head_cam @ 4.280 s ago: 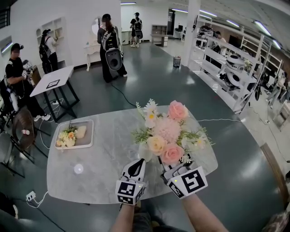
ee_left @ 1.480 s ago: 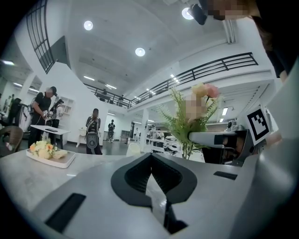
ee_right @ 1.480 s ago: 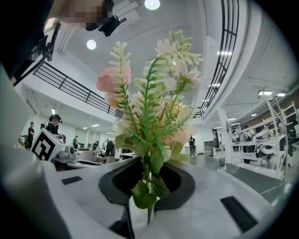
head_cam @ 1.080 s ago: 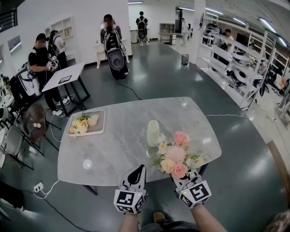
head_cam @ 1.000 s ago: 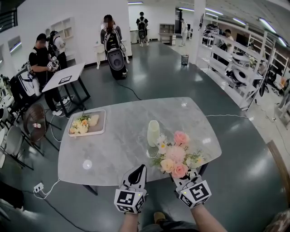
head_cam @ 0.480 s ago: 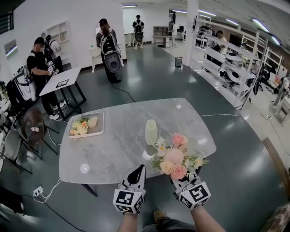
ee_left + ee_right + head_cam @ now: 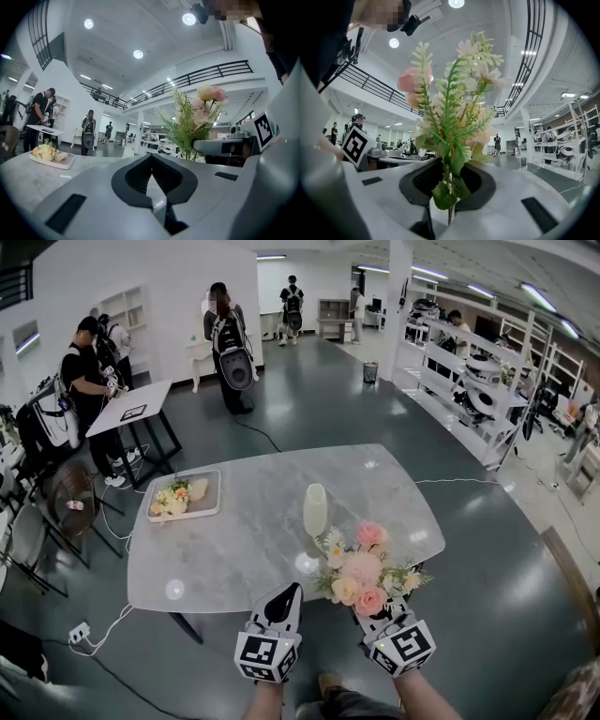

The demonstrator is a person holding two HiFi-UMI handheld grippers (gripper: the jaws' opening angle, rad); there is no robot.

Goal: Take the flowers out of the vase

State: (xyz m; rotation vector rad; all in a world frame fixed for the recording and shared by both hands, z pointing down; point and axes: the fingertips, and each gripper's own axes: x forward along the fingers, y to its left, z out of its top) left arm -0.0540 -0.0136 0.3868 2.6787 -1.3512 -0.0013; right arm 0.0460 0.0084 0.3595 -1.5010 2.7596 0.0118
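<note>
left gripper [image 7: 288, 591]: our white moulded shell, tapering to a rounded nose, black teardrop inset on top
right gripper [image 7: 371, 614]: the same white shell as our left
marker cubes [image 7: 265, 656]: one white cube at the rear of each gripper, with black square markers on its faces
pads [image 7: 136, 176]: black and ribbed, they frame a heart-shaped recess in our pale grey jaws
slots [image 7: 65, 213]: dark rectangular cut-outs either side of the recess
clothing [image 7: 283, 54]: we wear a dark top

A grey marble table [image 7: 244, 549] carries a white tray [image 7: 184, 517] near its left edge and a small round white object [image 7: 175, 590] near its front left corner, while a white desk [image 7: 131, 409] and a person with a backpack [image 7: 228, 343] stand beyond.
</note>
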